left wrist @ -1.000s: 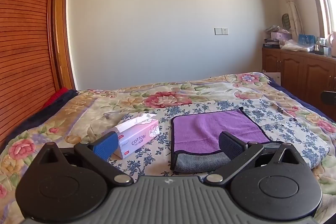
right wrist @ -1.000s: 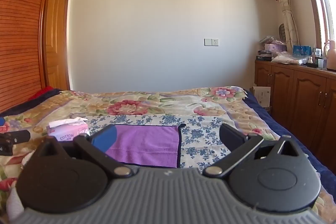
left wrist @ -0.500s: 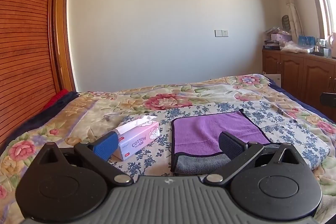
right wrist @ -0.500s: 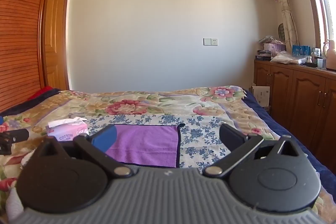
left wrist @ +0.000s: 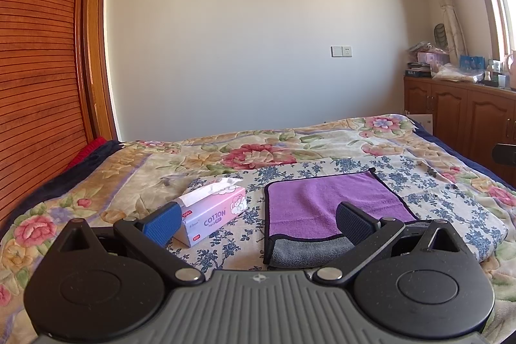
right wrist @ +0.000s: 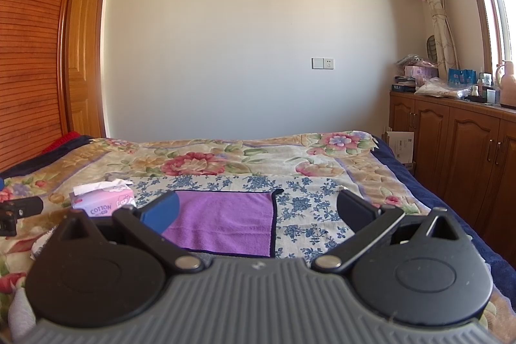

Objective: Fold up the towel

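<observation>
A purple towel point(left wrist: 319, 202) with a dark border lies flat on the blue-flowered cloth on the bed; its near edge is turned up and shows a grey underside point(left wrist: 306, 252). It also shows in the right wrist view point(right wrist: 225, 221). My left gripper point(left wrist: 258, 223) is open and empty, held above the bed just short of the towel's near left corner. My right gripper point(right wrist: 258, 211) is open and empty, held above the towel's near right part.
A pink tissue box point(left wrist: 213, 211) stands left of the towel, also in the right wrist view point(right wrist: 103, 199). The floral bedspread point(left wrist: 258, 150) covers the bed. Wooden cabinets point(right wrist: 458, 144) stand at the right, a slatted wardrobe point(left wrist: 35, 70) at the left.
Both grippers have stayed open and almost still; the views have shifted very slightly. The towel has not moved.
</observation>
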`<move>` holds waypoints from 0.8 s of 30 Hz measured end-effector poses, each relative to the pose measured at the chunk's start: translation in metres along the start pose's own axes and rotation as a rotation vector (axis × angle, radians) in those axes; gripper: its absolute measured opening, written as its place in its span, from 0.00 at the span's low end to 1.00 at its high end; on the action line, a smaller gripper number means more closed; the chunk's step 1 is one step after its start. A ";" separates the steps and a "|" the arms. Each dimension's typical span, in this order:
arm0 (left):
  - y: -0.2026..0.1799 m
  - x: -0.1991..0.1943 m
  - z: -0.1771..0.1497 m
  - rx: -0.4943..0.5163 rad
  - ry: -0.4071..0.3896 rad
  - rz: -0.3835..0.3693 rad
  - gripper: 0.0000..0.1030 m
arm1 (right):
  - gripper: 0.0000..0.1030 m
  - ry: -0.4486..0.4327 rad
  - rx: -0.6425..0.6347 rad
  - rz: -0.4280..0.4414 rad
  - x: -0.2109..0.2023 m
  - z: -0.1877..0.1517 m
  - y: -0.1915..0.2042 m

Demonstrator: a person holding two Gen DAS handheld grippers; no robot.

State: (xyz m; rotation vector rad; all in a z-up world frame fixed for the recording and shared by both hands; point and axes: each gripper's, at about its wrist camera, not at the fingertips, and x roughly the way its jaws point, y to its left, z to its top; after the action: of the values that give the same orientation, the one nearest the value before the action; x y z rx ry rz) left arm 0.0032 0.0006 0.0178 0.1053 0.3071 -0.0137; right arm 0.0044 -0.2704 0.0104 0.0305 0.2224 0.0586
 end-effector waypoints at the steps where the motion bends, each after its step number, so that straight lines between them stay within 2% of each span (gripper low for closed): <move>1: 0.000 -0.001 -0.003 -0.001 0.000 0.000 1.00 | 1.00 0.000 0.000 0.001 0.000 0.000 -0.001; 24: 0.003 -0.002 -0.006 -0.002 -0.005 0.001 1.00 | 1.00 0.000 0.000 -0.001 0.000 0.000 0.001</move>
State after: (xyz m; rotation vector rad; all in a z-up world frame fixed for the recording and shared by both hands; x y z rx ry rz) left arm -0.0001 0.0038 0.0129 0.1030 0.3025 -0.0129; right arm 0.0048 -0.2693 0.0108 0.0306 0.2228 0.0571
